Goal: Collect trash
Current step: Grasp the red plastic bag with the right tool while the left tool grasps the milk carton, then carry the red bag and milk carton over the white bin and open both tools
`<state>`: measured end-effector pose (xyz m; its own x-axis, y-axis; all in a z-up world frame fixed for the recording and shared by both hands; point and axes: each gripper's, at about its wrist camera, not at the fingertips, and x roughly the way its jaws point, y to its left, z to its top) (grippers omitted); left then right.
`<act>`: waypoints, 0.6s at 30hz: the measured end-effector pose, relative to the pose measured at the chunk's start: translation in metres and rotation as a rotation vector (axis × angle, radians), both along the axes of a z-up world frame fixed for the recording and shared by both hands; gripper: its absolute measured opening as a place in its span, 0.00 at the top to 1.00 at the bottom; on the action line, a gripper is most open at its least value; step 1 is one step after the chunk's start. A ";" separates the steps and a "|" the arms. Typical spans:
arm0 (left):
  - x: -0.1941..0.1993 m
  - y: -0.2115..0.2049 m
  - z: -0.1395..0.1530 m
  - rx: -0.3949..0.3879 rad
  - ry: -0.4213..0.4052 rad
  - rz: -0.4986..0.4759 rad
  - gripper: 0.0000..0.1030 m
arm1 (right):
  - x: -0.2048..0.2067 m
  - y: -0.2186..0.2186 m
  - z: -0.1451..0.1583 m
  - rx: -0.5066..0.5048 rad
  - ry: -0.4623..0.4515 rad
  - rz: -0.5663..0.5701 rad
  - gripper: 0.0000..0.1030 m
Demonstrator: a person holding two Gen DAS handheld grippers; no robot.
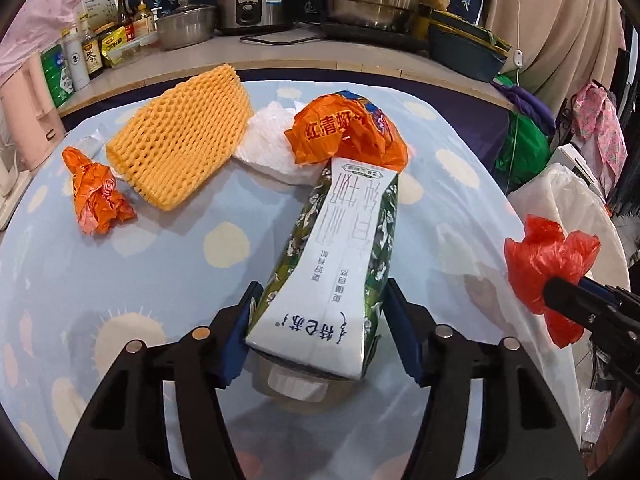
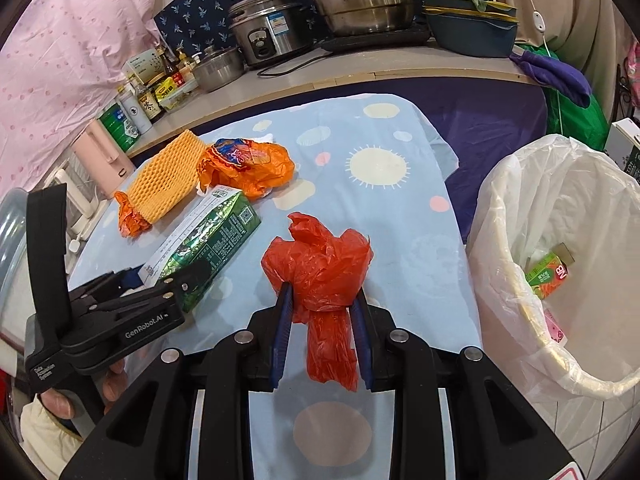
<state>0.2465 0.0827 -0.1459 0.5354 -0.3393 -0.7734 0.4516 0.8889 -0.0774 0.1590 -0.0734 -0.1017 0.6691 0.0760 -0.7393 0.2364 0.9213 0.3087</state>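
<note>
A green and white milk carton [image 1: 344, 248] lies on the blue tablecloth, its capped end toward me. My left gripper [image 1: 320, 328] has a blue pad against each side of that end, and the carton looks pinched there. In the right wrist view the same carton [image 2: 208, 236] sits in the left gripper [image 2: 160, 284]. My right gripper [image 2: 322, 312] is shut on a crumpled red plastic bag [image 2: 320, 268], held above the cloth. On the table lie a yellow foam net [image 1: 180, 136], an orange snack wrapper [image 1: 344, 132], a small crumpled orange bag [image 1: 96, 192] and white foam [image 1: 272, 144].
A bin with a white liner [image 2: 500, 184] stands off the table's right edge, with a green drink box [image 2: 548, 272] inside. Behind the table, a counter [image 2: 320, 76] carries steel pots, a rice cooker and bottles. A person's hand [image 2: 56, 400] holds the left gripper.
</note>
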 end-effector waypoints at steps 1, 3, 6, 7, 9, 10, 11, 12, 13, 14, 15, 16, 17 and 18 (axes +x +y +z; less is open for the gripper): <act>-0.003 -0.001 0.001 -0.003 0.000 0.000 0.45 | -0.001 -0.001 0.000 0.003 -0.001 -0.005 0.74; -0.010 -0.001 0.004 0.001 -0.001 0.003 0.46 | -0.004 -0.005 0.001 0.007 -0.001 -0.012 0.74; -0.022 -0.004 0.010 0.015 -0.012 0.008 0.46 | -0.009 -0.008 0.004 0.010 -0.009 -0.016 0.74; -0.026 -0.006 0.012 0.019 -0.013 0.011 0.46 | -0.011 -0.009 0.005 0.011 -0.011 -0.016 0.74; -0.035 -0.008 0.016 0.028 -0.007 0.016 0.46 | -0.015 -0.011 0.006 0.015 -0.018 -0.017 0.74; -0.038 -0.009 0.018 0.031 -0.004 0.020 0.46 | -0.018 -0.012 0.007 0.017 -0.021 -0.017 0.74; -0.043 -0.010 0.020 0.033 -0.001 0.024 0.47 | -0.021 -0.012 0.009 0.018 -0.024 -0.016 0.74; -0.048 -0.011 0.023 0.036 -0.002 0.027 0.47 | -0.023 -0.013 0.011 0.019 -0.028 -0.015 0.74; -0.052 -0.011 0.026 0.035 -0.004 0.029 0.47 | -0.026 -0.014 0.012 0.019 -0.033 -0.015 0.74; -0.058 -0.012 0.030 0.035 -0.006 0.031 0.47 | -0.029 -0.015 0.014 0.019 -0.038 -0.015 0.74; -0.062 -0.013 0.033 0.036 -0.008 0.033 0.47 | -0.032 -0.016 0.016 0.018 -0.041 -0.017 0.74; -0.066 -0.014 0.036 0.034 -0.010 0.033 0.47 | -0.036 -0.017 0.018 0.020 -0.043 -0.021 0.74; -0.071 -0.016 0.040 0.032 -0.011 0.032 0.47 | -0.039 -0.019 0.021 0.023 -0.045 -0.025 0.74; -0.077 -0.018 0.043 0.033 -0.014 0.030 0.47 | -0.043 -0.022 0.023 0.027 -0.049 -0.030 0.74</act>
